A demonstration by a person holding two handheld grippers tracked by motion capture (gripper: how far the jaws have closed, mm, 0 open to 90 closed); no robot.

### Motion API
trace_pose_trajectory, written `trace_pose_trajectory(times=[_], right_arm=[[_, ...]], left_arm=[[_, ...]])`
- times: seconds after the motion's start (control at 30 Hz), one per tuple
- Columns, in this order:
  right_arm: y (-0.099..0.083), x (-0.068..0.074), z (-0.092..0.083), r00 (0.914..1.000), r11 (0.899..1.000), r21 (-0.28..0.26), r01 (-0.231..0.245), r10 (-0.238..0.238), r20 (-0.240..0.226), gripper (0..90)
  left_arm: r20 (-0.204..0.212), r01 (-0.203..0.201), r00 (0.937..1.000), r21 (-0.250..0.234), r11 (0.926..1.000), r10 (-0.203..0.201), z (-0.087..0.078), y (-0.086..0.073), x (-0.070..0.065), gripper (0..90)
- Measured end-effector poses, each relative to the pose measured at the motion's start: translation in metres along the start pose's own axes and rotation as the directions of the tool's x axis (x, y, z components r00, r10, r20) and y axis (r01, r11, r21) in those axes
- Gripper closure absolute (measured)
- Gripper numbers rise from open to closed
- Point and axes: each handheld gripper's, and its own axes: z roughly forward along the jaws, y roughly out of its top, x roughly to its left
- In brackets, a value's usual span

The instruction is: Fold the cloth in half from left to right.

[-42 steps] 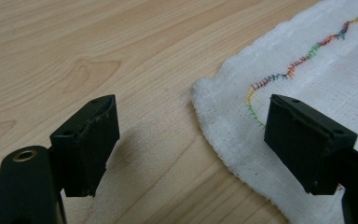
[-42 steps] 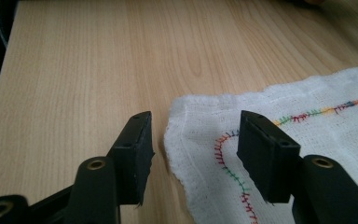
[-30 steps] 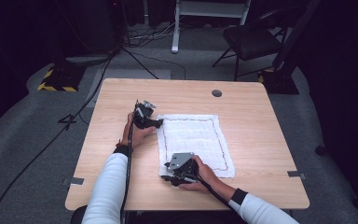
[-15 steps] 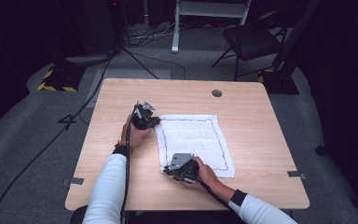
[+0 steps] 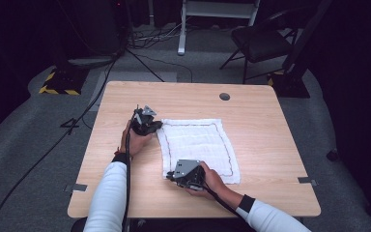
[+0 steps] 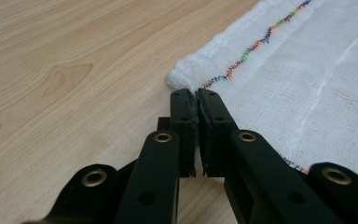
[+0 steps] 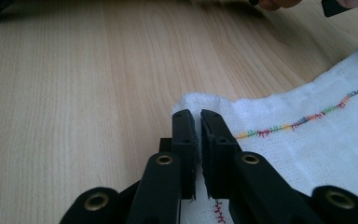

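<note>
A white cloth (image 5: 198,145) with a multicoloured stitched border lies flat on the wooden table (image 5: 270,121). My left gripper (image 5: 155,126) is at the cloth's far left corner. In the left gripper view the left gripper (image 6: 196,100) has its jaws shut, pinching the hem of the cloth (image 6: 307,70) at that corner. My right gripper (image 5: 172,177) is at the near left corner. In the right gripper view the right gripper (image 7: 198,122) is shut, with white fabric of the cloth (image 7: 307,140) caught between its pads. Both corners still rest low on the table.
A dark round grommet (image 5: 224,96) sits in the table's far right part. Behind the table on the floor stand a black chair (image 5: 261,43) and a white frame (image 5: 217,9), with cables (image 5: 140,58) and a yellow-black striped block (image 5: 58,83) at the left.
</note>
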Motion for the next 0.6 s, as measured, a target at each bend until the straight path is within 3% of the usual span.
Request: trace_pose_trajectory(times=[0.27,0.6], right_arm=[[0.011,0.005,-0.001,0.9987,0.999,-0.026,0.041,-0.042,-0.028,85.1],[0.005,-0.013,-0.04,0.9998,0.997,-0.079,-0.011,0.012,0.012,85.4]], left_arm=[[-0.022,0.041,0.9989,-0.028,0.9988,-0.041,-0.019,-0.007,0.005,85.5],[-0.014,0.019,0.9997,-0.094,0.9954,-0.02,-0.016,0.027,-0.011,85.7]])
